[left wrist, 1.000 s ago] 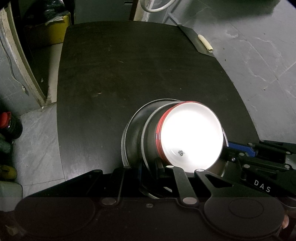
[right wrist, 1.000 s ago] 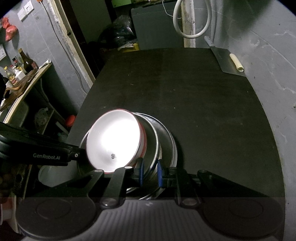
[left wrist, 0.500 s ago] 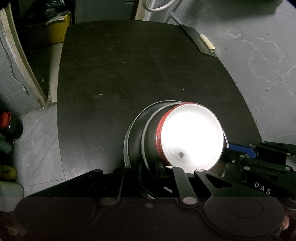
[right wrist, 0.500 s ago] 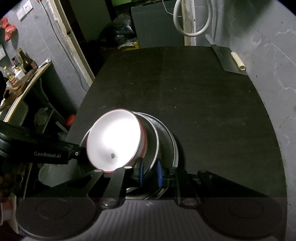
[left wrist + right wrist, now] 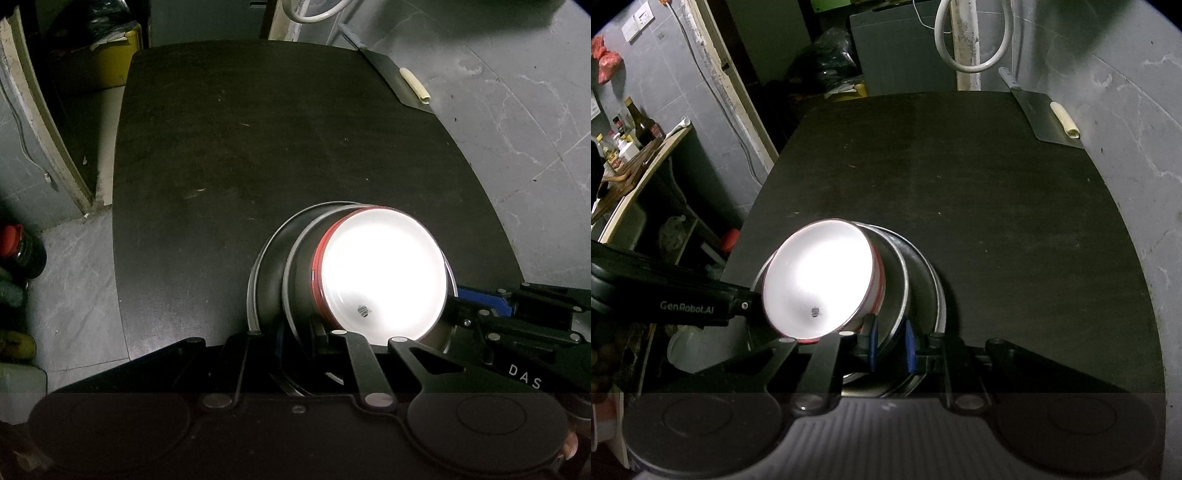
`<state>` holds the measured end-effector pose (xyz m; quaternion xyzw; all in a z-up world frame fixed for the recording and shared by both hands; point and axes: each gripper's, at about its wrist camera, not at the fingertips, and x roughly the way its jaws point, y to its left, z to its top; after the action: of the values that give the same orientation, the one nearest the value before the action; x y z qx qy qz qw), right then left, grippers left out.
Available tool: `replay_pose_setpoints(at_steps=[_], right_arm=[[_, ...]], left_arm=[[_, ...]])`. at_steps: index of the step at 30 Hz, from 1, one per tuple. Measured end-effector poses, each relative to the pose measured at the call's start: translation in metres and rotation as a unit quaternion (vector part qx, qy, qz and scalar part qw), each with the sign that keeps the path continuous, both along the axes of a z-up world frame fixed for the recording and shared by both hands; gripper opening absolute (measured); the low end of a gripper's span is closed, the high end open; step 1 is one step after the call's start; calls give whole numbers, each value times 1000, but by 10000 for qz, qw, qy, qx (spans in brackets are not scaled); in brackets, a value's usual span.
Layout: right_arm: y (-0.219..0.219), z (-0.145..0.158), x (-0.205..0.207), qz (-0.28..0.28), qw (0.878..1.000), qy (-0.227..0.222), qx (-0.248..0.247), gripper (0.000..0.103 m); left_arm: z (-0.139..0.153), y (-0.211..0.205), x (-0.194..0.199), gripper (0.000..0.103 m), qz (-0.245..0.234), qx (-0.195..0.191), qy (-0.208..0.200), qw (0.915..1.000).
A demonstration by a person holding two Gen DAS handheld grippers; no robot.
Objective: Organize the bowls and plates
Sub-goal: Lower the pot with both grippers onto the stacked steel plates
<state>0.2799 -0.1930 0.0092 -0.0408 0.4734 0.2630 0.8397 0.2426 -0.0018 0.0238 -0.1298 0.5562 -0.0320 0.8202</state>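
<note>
Plates and bowls are gathered into one nested stack near my edge of the dark table [image 5: 258, 147], and I hold that stack from both sides. On top sits the white bowl [image 5: 384, 277] with a red outside; under it is a steel bowl [image 5: 299, 273], and under that a wide steel plate [image 5: 264, 280]. The whole stack leans, its mouth turned toward me.

My left gripper [image 5: 299, 332] is clenched on the near rim of the steel dishes, the edge running between its fingers. My right gripper [image 5: 888, 341] is clenched too, its blue pads [image 5: 872, 341] pinching the rim of the steel bowl on the other side. From the right camera I see the left tool reaching in beside the white bowl; from the left camera the right tool comes in at the far right.

Compared with a second ago, almost nothing has changed: the stack has the same tilt, both grips are as tight, and the view has only drifted a touch. I read that as a settled two-handed hold, so the stacking itself looks done. What remains, I judge, is carrying the stack or setting it flat. The tilt is the risk: the white bowl only rests inside and could slide out.

At the far right corner a cleaver [image 5: 1045, 118] lies well apart.
</note>
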Motion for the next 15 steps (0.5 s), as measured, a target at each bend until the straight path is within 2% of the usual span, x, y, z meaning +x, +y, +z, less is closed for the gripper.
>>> replay_pose_setpoints(at_steps=[15], right_arm=[[-1,-2,2,-38,10000,29,19,18]], left_arm=[[0,3,-1,11,30,-21,-23,10000]])
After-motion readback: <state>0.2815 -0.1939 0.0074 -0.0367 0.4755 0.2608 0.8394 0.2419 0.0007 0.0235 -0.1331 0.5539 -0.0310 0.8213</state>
